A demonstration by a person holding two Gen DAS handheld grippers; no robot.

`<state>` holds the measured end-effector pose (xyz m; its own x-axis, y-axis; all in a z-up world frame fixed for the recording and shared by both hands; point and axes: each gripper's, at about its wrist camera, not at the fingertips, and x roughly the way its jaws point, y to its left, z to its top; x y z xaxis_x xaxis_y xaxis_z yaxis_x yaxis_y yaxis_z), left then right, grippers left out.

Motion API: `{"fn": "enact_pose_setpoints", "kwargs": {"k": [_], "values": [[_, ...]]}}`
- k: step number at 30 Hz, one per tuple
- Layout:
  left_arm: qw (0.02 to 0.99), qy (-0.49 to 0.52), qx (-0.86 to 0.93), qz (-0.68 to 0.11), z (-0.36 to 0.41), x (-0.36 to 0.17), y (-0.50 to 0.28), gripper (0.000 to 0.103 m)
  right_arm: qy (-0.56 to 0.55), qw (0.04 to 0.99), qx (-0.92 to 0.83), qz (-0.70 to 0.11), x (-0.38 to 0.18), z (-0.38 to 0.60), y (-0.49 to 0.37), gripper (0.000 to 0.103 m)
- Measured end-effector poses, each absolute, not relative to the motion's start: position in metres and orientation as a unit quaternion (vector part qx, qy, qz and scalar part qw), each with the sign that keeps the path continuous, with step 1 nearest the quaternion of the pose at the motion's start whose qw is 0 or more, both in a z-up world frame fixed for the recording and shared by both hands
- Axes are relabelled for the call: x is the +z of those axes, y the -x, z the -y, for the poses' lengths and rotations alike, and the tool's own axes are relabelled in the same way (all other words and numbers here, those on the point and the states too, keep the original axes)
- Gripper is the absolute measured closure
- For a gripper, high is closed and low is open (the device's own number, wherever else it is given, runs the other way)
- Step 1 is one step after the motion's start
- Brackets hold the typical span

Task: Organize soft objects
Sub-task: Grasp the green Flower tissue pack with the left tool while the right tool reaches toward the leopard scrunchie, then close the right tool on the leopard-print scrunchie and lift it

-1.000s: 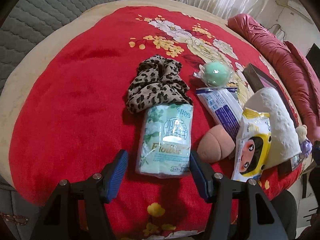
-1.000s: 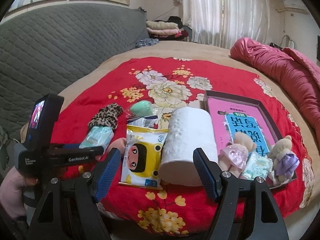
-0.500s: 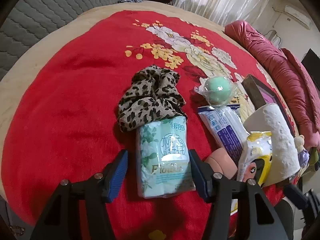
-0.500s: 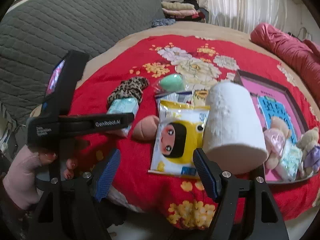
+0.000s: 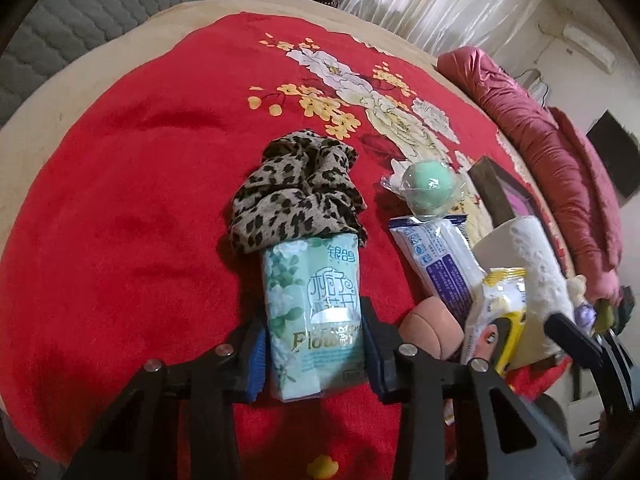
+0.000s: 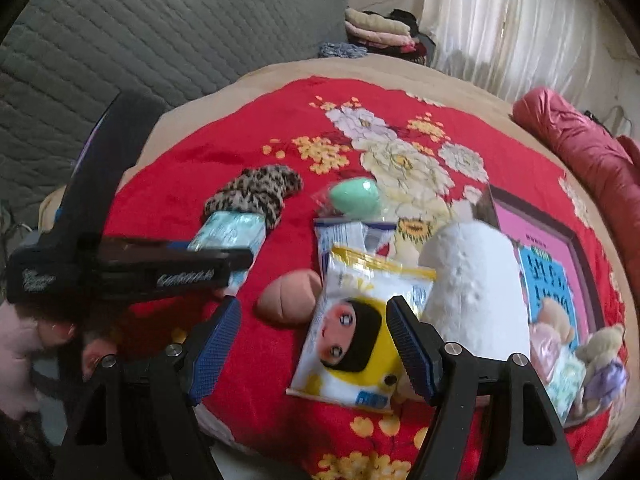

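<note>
Tissue pack (image 5: 314, 316), mint-green with a leaf print, lies on the red floral blanket (image 5: 132, 208) over the bed, its far end touching the leopard-print fabric (image 5: 298, 190).

Left wrist view: my left claw (image 5: 312, 354) is pinching the tissue pack at its near end, blue ribbed pads against both long sides; the film wrap looks slightly drawn in there. To do this lift well I judge it best to rise straight and slowly, so the slick wrap does not slide through the pads and the fabric is not dragged along. To the right lie a round green ball in clear crinkly wrap (image 5: 430, 188), a flat blue-and-white sachet (image 5: 438, 256), a smooth peach-coloured rounded plush (image 5: 432, 330), and a yellow cartoon-face wipes pack (image 5: 498, 316) leaning on a dimpled white paper roll (image 5: 536, 264).

Right wrist view: my right claw (image 6: 314, 350) is spread wide and holds nothing, hanging over the near edge of the wipes pack (image 6: 356, 332), which looks glossy and flat. The paper roll (image 6: 478, 292) is a soft embossed cylinder just right of it. A framed tray (image 6: 576, 240) holds plush bears (image 6: 604, 350); that looks like the collecting place, though I cannot be sure. The left claw's body (image 6: 132, 272) crosses the frame, in a hand (image 6: 48, 332).
</note>
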<state>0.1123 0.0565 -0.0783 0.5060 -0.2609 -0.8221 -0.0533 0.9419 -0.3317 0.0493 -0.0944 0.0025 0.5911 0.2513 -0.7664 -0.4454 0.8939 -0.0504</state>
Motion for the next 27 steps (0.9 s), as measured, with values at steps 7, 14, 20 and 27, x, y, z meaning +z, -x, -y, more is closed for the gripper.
{"fn": "enact_pose_setpoints", "kwargs": {"k": [7,14,20,27], "values": [[0.835,0.204,-0.074,-0.506,-0.074,-0.078,-0.090,0.063,0.083,0.872,0.248,-0.414,0.024,0.063,-0.104,0.027],[0.831,0.211,-0.051,-0.512,-0.083,-0.077,-0.077,0.063,0.067,0.828,0.273,-0.485,-0.009,0.012,-0.153,0.027],[0.833,0.200,-0.050,-0.513,-0.086,-0.076,-0.072,0.063,0.075,0.825,0.252,-0.500,-0.031,-0.014,-0.174,0.027],[0.832,0.208,-0.055,-0.512,-0.090,-0.077,-0.074,0.063,0.077,0.802,0.232,-0.544,-0.066,-0.027,-0.202,0.033]]}}
